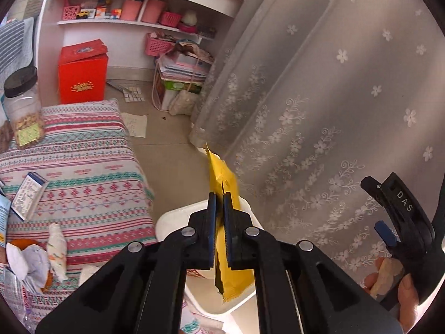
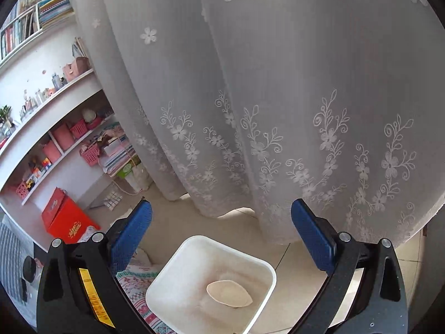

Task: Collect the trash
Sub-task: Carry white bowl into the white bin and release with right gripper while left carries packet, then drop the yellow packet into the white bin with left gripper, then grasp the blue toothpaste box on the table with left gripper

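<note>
The left gripper (image 1: 220, 203) is clamping a torn yellow wrapper (image 1: 222, 172) above the white bin (image 1: 169, 220), and its arms are hiding most of that bin. The right gripper (image 2: 221, 222) is hanging empty over the bin, fingers spread wide; a pale oval scrap (image 2: 229, 293) is lying inside, too indistinct to identify. A lace curtain (image 2: 250, 97) is hanging just behind, and crumpled paper (image 1: 23, 264) is sitting on the patterned bedcover (image 1: 83, 167).

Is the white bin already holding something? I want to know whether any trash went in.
Yes: the right wrist view shows a pale oval piece lying on the bottom of the white bin.
</note>
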### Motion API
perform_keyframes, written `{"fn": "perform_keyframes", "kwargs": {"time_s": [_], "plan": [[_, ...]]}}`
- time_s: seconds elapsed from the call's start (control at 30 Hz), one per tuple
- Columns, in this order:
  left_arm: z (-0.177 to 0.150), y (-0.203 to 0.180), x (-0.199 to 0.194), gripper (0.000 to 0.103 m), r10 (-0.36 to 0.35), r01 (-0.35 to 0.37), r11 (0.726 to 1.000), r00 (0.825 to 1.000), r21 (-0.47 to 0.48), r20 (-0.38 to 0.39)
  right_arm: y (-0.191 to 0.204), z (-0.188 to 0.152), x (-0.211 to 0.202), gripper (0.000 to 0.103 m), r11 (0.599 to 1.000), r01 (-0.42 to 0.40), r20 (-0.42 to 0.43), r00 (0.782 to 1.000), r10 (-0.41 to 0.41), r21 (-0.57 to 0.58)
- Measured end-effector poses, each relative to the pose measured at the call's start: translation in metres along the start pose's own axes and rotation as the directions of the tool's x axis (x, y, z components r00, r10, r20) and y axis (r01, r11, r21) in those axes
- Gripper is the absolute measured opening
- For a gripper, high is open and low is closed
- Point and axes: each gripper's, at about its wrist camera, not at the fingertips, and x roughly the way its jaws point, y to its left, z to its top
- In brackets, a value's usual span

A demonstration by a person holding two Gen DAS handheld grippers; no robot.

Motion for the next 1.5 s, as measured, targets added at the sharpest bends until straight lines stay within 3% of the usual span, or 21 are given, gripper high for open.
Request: {"fn": "perform_keyframes", "kwargs": {"time_s": [0.03,0.1,0.27,0.33,0.47,0.6,0.73,0.9,1.2,1.43,1.5], "plan": [[-0.001,-0.005,0.007,0.017,-0.008,0.008,1.000,1.000,-0.005,-0.025,-0.001,0.001,0.000,0.096,1.000,0.000,0.001,1.000,0.000,0.006],[-0.003,-0.011,0.015,0.068,-0.012,0.010,1.000,0.999,-0.024,-0.048,-0.003,0.002,0.000,0.096,1.000,0.005,0.009,1.000,-0.005,0.007],[-0.006,-0.005,0.008,0.084,0.010,-0.012,0.999,0.999,-0.047,-0.046,-0.001,0.003,-0.005,0.096,1.000,0.008,0.031,0.999,-0.007,-0.005],[-0.006,-0.001,-0.002,0.085,0.034,-0.035,0.999,0.999,-0.038,-0.026,0.004,0.001,-0.007,0.096,1.000,0.004,0.033,0.999,-0.004,-0.023],[0.000,0.006,-0.031,0.093,0.150,-0.151,0.989,0.987,0.010,0.062,0.021,-0.009,-0.008,0.096,0.997,-0.012,0.014,1.000,0.013,-0.079],[0.005,0.022,-0.059,0.095,0.295,-0.305,0.951,0.945,0.052,0.143,0.047,-0.022,-0.014,0.096,0.989,-0.043,0.003,0.999,0.043,-0.143],[0.010,0.055,-0.078,0.095,0.378,-0.387,0.921,0.914,0.036,0.149,0.077,-0.040,-0.020,0.096,0.972,-0.095,-0.024,0.996,0.092,-0.217],[0.012,0.109,-0.098,0.095,0.457,-0.459,0.888,0.880,-0.017,0.131,0.120,-0.068,-0.028,0.096,0.934,-0.170,-0.077,0.985,0.154,-0.315],[0.007,0.206,-0.120,0.095,0.545,-0.532,0.834,0.836,-0.145,0.067,0.191,-0.125,-0.050,0.096,0.827,-0.271,-0.139,0.963,0.233,-0.493],[0.009,0.301,-0.115,0.095,0.615,-0.619,0.763,0.784,-0.183,-0.085,0.229,-0.156,-0.054,0.096,0.773,-0.334,-0.213,0.942,0.258,-0.539],[0.008,0.325,-0.107,0.095,0.602,-0.618,0.766,0.786,-0.178,-0.141,0.235,-0.163,-0.053,0.096,0.764,-0.352,-0.239,0.935,0.261,-0.541]]}}
